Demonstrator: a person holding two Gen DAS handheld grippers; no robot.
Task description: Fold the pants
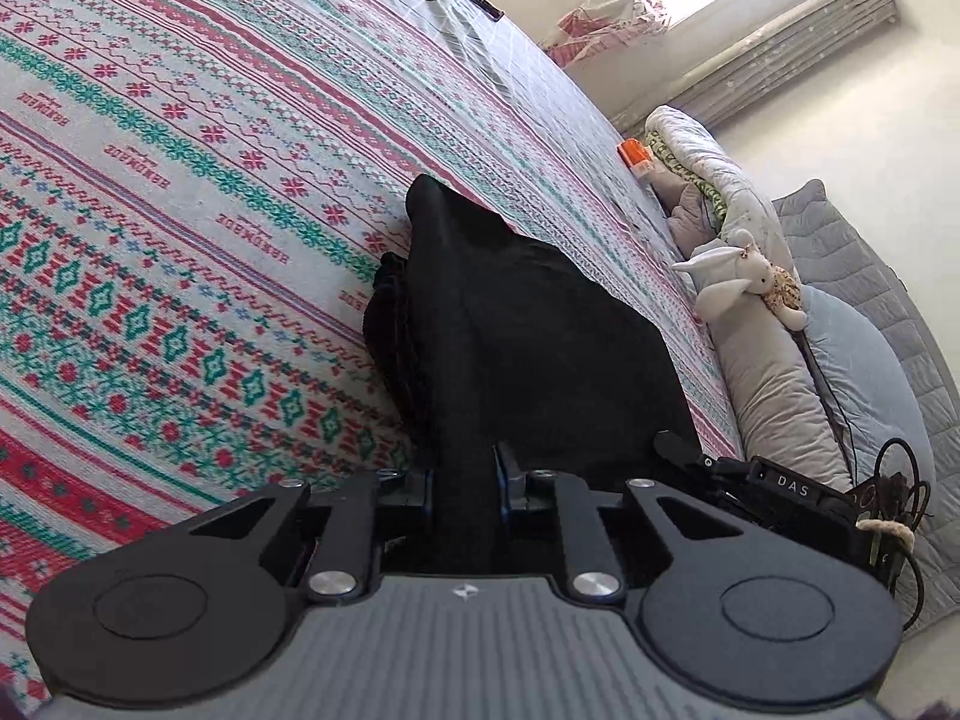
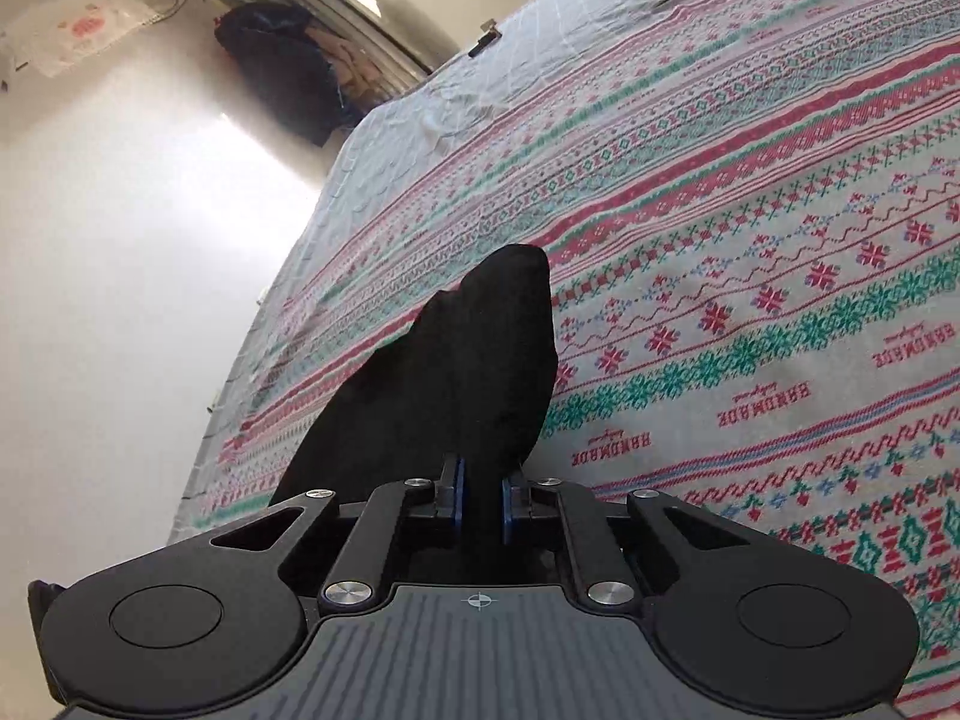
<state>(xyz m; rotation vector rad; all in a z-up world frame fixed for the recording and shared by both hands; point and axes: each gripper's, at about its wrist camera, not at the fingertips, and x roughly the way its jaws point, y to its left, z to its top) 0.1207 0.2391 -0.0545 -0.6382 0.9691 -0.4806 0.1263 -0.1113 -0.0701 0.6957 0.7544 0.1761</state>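
Left gripper (image 1: 467, 483) jaws clamped on black pants (image 1: 528, 324); right gripper (image 2: 480, 498) jaws clamped on pants (image 2: 468, 360) | over patterned bedspread (image 1: 180, 180)

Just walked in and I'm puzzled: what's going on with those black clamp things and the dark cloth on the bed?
A person is folding black pants using two handheld grippers. The left gripper and the right gripper are each shut on the fabric, holding it above the patterned bedspread. The fold isn't laid down yet.

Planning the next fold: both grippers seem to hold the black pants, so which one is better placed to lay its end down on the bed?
Probably left: the left gripper is shut on the black fabric pants, beside their bunched heap.
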